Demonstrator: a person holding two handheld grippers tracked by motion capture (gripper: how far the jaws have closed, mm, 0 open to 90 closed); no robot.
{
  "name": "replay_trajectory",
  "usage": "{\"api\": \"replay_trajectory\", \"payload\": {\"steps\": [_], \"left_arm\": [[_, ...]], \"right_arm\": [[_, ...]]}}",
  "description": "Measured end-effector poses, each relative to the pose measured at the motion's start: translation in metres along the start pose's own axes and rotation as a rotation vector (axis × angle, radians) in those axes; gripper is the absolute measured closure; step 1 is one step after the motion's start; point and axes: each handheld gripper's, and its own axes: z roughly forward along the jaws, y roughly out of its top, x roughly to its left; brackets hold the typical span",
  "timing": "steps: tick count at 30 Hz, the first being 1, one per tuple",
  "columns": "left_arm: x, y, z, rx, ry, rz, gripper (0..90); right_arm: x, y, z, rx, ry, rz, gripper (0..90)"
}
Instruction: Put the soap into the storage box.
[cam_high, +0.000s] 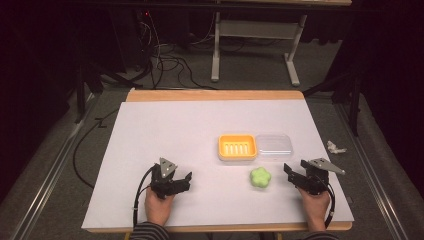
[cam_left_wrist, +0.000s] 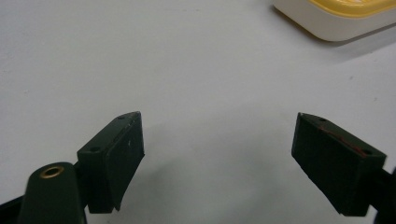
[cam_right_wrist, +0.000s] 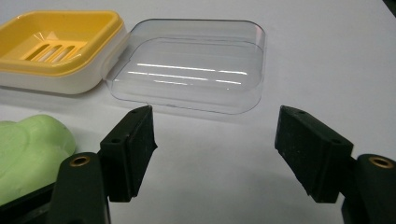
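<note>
While both grippers rest on white table cover (cam_high: 150, 130), left gripper (cam_high: 186, 178) and right gripper (cam_high: 290, 172) gape wide, empty; green soap (cam_high: 260, 177) between them, near yellow soap dish (cam_high: 237, 147), clear lid (cam_high: 273, 145) touching dish.

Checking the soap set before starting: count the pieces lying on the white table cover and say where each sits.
3: the yellow soap dish mid-table, the clear lid touching its right side, and the green soap nearer the person, beside the right gripper.

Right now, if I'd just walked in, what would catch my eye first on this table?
Probably the yellow soap dish mid-table, with its clear lid lying right beside it. Just in front sits a green flower-shaped soap. Nearest the person, the left gripper and right gripper rest open on the white table cover.
</note>
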Motion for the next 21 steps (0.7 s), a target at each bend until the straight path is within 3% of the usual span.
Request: {"api": "replay_trajectory", "payload": {"steps": [21], "left_arm": [[-0.0003,-0.0001,-0.0003,-0.001,-0.001,-0.002,17.6]], "right_arm": [[0.0069,-0.0002,0.0011,0.015,-0.046,-0.049,28.6]]}}
